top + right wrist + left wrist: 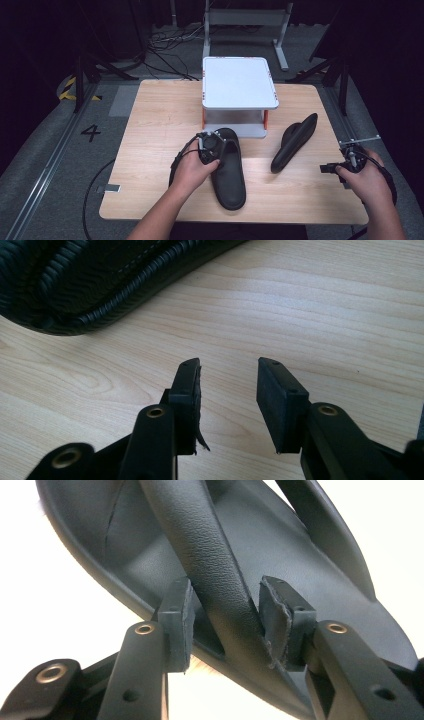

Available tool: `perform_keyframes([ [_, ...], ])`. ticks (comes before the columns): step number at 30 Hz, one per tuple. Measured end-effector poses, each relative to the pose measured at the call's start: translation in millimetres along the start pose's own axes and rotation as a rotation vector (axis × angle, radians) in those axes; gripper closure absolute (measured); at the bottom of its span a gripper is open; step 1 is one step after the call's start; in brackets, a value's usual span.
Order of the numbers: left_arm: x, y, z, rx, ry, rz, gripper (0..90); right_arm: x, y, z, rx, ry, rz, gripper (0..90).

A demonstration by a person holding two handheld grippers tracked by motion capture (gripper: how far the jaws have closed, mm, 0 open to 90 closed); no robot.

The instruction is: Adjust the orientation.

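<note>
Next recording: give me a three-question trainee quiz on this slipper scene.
1. True or false: the left gripper has the strap of the near slipper between its jaws.
2. How does the far slipper lie? A) sole flat on the table B) tipped up on its side C) on the white stand
3. What is between the jaws of the right gripper?

Key:
1. True; the pads sit on either side of the strap.
2. B
3. Nothing; the jaws stand apart over bare wood, with the ribbed sole of a slipper farther off.
</note>
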State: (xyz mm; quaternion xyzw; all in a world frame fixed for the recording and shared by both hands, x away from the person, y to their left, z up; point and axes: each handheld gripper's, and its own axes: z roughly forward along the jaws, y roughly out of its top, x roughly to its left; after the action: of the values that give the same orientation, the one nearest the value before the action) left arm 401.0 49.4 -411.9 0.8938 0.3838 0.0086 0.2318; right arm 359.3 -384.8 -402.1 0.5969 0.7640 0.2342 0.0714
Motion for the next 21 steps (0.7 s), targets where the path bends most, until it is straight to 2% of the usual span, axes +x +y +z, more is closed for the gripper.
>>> perform_keyframes([
  [4,5.1,-4.6,-2.6,0.010,-0.014,0.010,58.6,1.4,1.3,0.8,0.003,0.003,-0.004,62.9],
  [8,8.9,-3.7,-1.9,0.017,-0.035,0.042,57.9,1.5,1.4,0.9,-0.001,0.000,-0.007,62.7],
  [11,11.5,0.8,-0.2,0.011,-0.034,0.086,58.3,1.6,0.8,1.2,-0.003,-0.002,-0.007,62.4],
  [15,10.7,4.3,-0.5,0.014,-0.027,0.089,57.8,0.8,-1.9,1.9,0.001,-0.003,-0.009,62.3],
  [17,11.1,4.1,-1.2,0.003,-0.019,0.097,55.0,-0.2,-3.8,0.7,0.001,-0.004,-0.003,62.2],
  [21,15.0,2.7,-10.7,-0.061,0.001,0.090,39.4,-2.9,-5.8,-2.8,-0.015,-0.013,0.009,61.5],
])
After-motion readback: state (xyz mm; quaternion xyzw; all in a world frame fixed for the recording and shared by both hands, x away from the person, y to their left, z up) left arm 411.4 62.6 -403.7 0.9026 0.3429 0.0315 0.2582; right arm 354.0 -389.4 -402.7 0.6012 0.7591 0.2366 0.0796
